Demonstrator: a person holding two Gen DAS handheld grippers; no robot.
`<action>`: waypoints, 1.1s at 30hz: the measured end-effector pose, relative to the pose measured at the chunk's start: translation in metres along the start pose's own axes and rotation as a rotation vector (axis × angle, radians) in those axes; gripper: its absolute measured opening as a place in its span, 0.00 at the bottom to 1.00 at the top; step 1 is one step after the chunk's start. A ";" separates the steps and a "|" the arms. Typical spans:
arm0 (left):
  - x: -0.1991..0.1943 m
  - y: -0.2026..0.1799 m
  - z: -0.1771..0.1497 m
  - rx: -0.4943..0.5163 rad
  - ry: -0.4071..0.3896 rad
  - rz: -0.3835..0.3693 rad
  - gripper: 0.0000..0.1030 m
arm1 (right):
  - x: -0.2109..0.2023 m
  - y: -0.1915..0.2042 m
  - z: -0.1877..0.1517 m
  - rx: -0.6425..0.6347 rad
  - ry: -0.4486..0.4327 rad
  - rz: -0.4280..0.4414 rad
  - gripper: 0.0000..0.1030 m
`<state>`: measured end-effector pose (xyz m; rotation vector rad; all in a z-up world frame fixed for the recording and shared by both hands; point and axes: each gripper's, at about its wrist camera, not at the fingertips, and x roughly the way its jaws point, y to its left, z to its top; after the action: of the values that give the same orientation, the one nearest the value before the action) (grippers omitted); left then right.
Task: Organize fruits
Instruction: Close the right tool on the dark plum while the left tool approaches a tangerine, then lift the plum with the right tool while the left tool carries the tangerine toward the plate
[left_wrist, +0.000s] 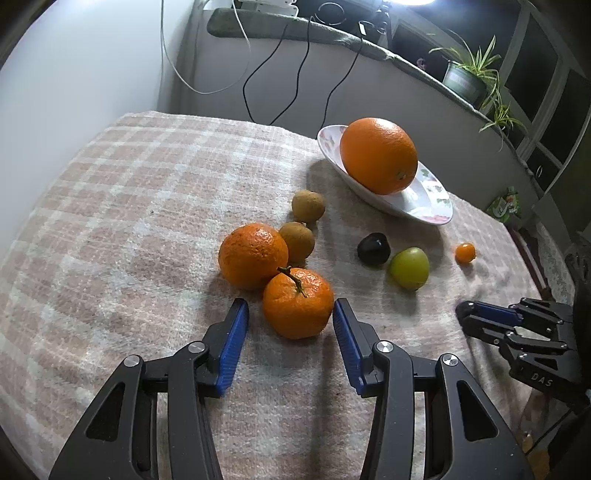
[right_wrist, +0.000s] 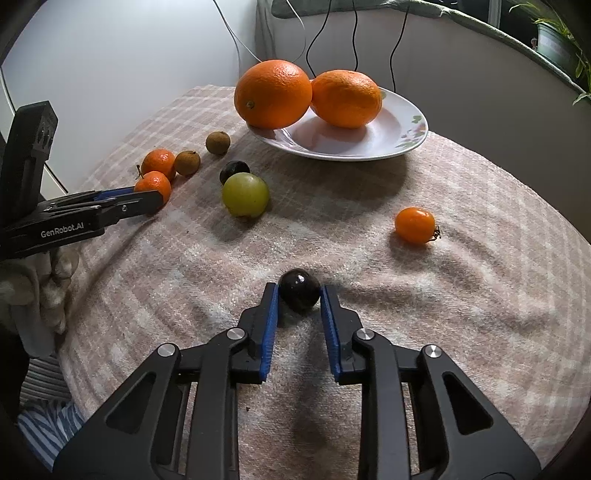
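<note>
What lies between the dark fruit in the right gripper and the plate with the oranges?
Nothing visible blocks it. The right gripper is shut on the dark fruit, and bare blanket runs from there to the plate. The green fruit sits left of that path and the small orange fruit right of it.

Two big oranges (right_wrist: 308, 96) sit on the plate (right_wrist: 384, 144). In front of the plate lie the grapes (right_wrist: 245, 194). Left of the plate lie two mandarins (right_wrist: 157, 173) and two longans (right_wrist: 201, 153). Right of the plate's front lies a small tomato (right_wrist: 414, 225).
</note>
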<state>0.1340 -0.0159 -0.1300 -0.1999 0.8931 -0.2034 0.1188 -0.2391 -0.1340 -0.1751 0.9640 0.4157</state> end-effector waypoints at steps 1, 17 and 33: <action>0.001 0.000 0.000 0.003 0.001 0.002 0.44 | 0.000 0.000 0.000 0.000 0.000 0.001 0.23; -0.006 0.000 0.000 -0.006 -0.020 -0.011 0.34 | -0.007 -0.007 -0.004 0.033 -0.016 0.027 0.23; -0.022 -0.041 0.012 0.043 -0.063 -0.114 0.34 | -0.026 -0.023 0.007 0.075 -0.063 0.033 0.22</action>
<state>0.1265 -0.0490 -0.0954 -0.2162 0.8149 -0.3209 0.1207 -0.2648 -0.1093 -0.0783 0.9202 0.4123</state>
